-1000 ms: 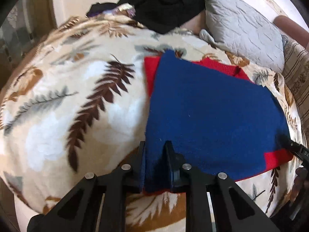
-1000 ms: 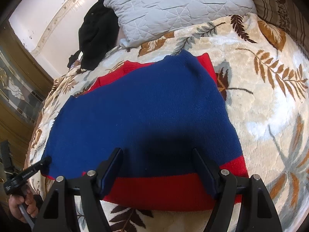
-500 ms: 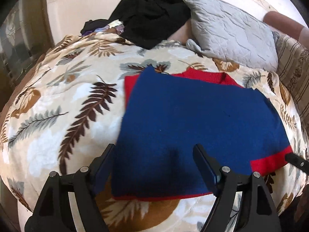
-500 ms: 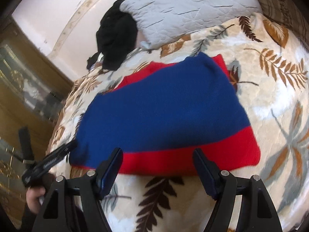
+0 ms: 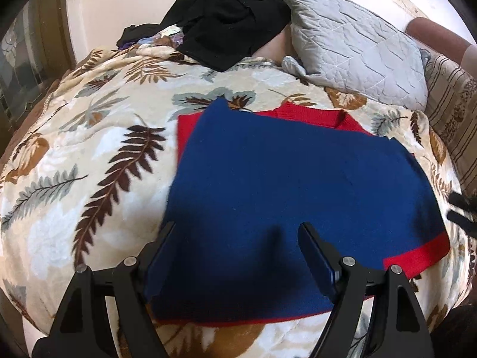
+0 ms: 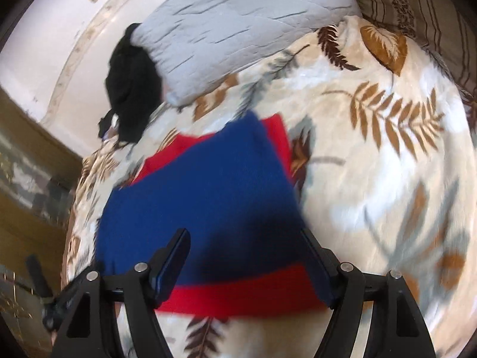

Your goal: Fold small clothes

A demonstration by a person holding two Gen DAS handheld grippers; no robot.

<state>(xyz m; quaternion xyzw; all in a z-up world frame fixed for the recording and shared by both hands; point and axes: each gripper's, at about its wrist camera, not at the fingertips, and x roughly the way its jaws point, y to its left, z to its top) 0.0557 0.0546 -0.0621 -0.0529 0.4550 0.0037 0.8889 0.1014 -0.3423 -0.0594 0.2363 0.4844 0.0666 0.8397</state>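
A blue knit garment with red trim (image 5: 298,191) lies folded flat on the leaf-patterned blanket (image 5: 89,155). It also shows in the right wrist view (image 6: 208,197), blurred. My left gripper (image 5: 235,232) is open and empty over the garment's near edge. My right gripper (image 6: 244,238) is open and empty over the red hem band (image 6: 238,292). The right gripper's tips show at the right edge of the left wrist view (image 5: 462,211). The left gripper shows at the lower left of the right wrist view (image 6: 59,292).
A grey quilted pillow (image 5: 357,50) and a pile of black clothes (image 5: 226,21) lie at the head of the bed. A striped cushion (image 5: 453,119) is at the right. A wooden cabinet (image 6: 26,203) stands beside the bed.
My left gripper let go of the garment's edge, opened and drew back. My right gripper stayed open and moved back and to the right; its view is now blurred.
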